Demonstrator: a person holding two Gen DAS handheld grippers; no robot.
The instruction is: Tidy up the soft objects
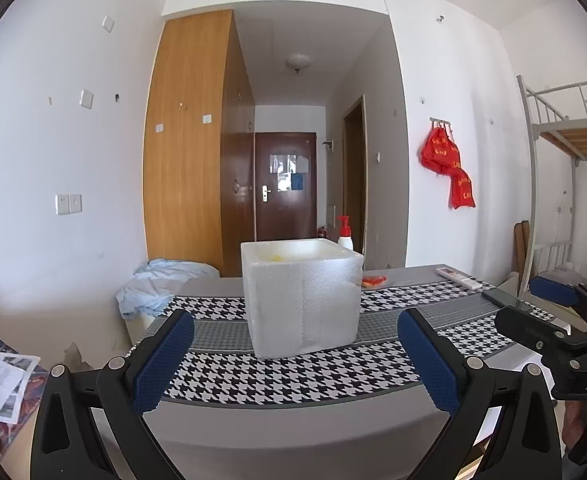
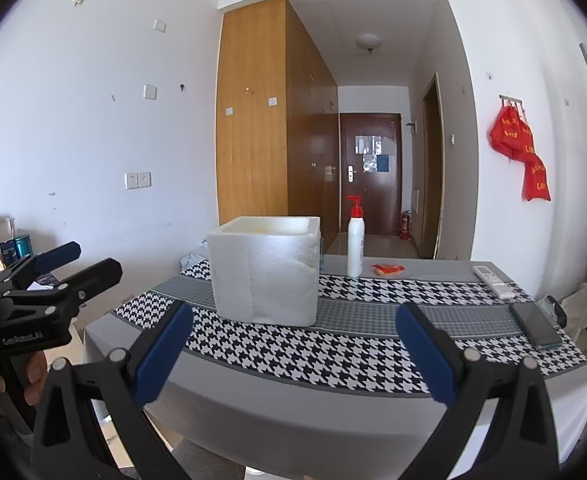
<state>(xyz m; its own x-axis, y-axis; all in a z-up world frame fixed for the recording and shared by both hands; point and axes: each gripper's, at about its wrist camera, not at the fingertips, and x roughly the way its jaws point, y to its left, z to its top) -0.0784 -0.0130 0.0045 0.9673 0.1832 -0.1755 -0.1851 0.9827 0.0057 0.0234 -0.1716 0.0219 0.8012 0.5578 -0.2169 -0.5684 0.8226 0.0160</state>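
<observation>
A white foam box point(image 1: 302, 300) stands on the table's houndstooth cloth point(image 1: 277, 376); something yellow point(image 1: 275, 257) shows just inside its rim. The box also shows in the right wrist view point(image 2: 265, 270). A small orange-red soft item point(image 1: 373, 281) lies behind the box on the right, also in the right wrist view point(image 2: 388, 269). My left gripper point(image 1: 295, 326) is open and empty, held before the table's front edge, facing the box. My right gripper point(image 2: 293, 322) is open and empty, to the right of the left one point(image 2: 77, 260).
A white pump bottle with a red top point(image 2: 355, 242) stands behind the box. A remote control point(image 2: 493, 280) and a dark phone point(image 2: 535, 324) lie at the table's right. Crumpled blue cloth point(image 1: 153, 284) sits beyond the table's left end. A bunk bed point(image 1: 565, 128) stands right.
</observation>
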